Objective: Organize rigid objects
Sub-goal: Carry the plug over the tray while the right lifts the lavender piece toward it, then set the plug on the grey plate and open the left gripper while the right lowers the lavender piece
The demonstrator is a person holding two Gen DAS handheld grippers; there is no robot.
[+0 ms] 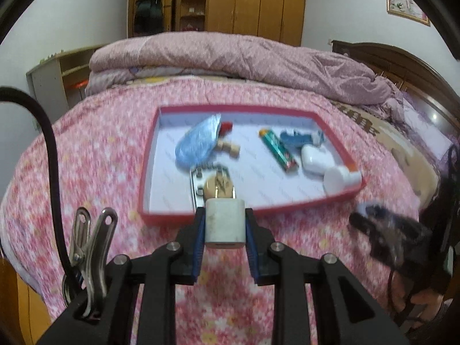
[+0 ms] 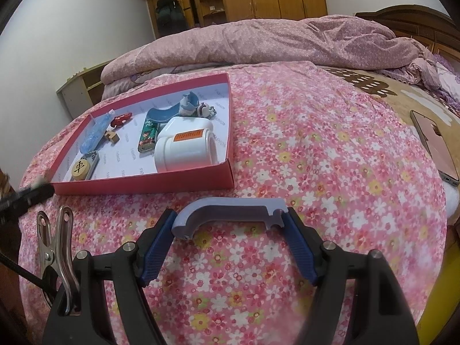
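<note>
My left gripper (image 1: 224, 224) is shut on a white plug-in charger (image 1: 224, 224), held just before the near wall of a red tray (image 1: 230, 215). The tray holds a blue plastic piece (image 1: 198, 141), a green lighter (image 1: 278, 149), a round wooden chess piece (image 1: 217, 185) and a white cylinder (image 1: 340, 178). My right gripper (image 2: 230, 224) is shut on a pale blue curved handle-shaped part (image 2: 230, 210), held crosswise between the fingers above the flowered bedspread, in front of the tray's (image 2: 143, 185) near right corner.
A folded pink quilt (image 1: 230, 57) lies across the bed behind the tray. A phone (image 2: 434, 146) lies on the bed at the right. A wooden wardrobe (image 1: 253, 3) stands at the back wall. The right gripper shows blurred at the right of the left wrist view (image 1: 385, 230).
</note>
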